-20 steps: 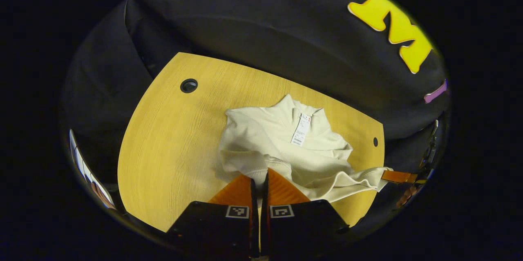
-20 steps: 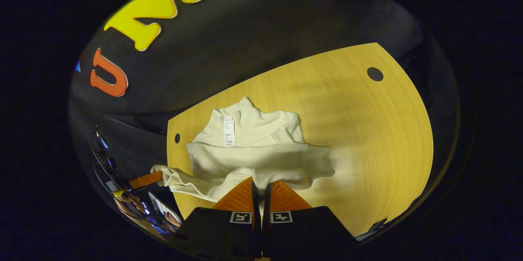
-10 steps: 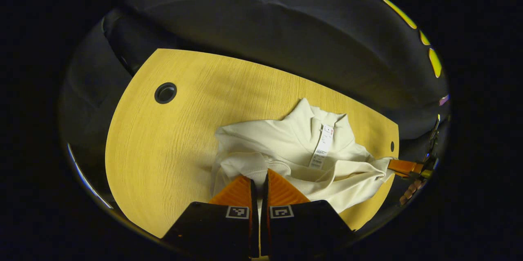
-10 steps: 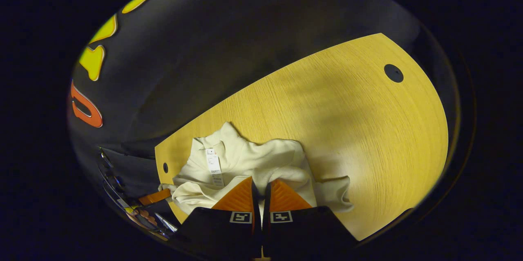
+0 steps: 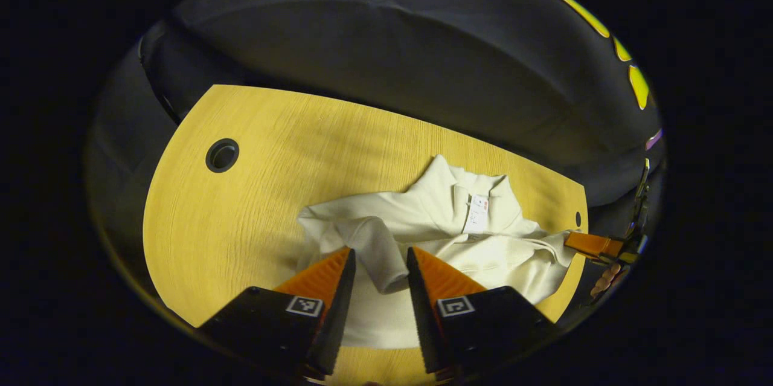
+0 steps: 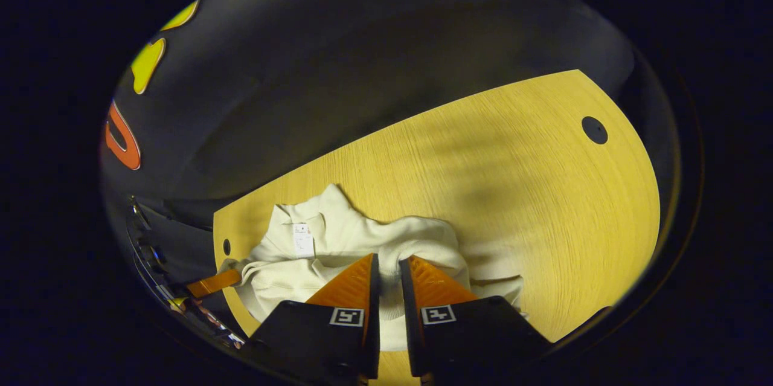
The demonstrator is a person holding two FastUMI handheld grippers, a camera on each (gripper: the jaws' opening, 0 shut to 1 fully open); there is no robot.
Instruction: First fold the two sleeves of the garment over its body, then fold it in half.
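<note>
Cream sweater (image 5: pixel 435 235) lies bunched near the table's (image 5: pixel 253 217) front edge, collar at 12 o'clock. Left gripper (image 5: pixel 380 262) is spread, a released sleeve cuff (image 5: pixel 386 265) lying loose between its fingers. Right gripper (image 6: pixel 386 268) has a narrow gap; its fingers hide the cloth there, so any grasp cannot be judged. Left gripper view shows the other gripper at 3 o'clock touching the sweater's edge, mostly cut off.

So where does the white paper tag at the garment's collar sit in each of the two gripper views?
Left gripper view: the tag is right of centre, just inside the collar, above the right finger.
Right gripper view: the tag is left of centre, low, above the left finger.
Shared landmark: the collar of the cream garment.
</note>
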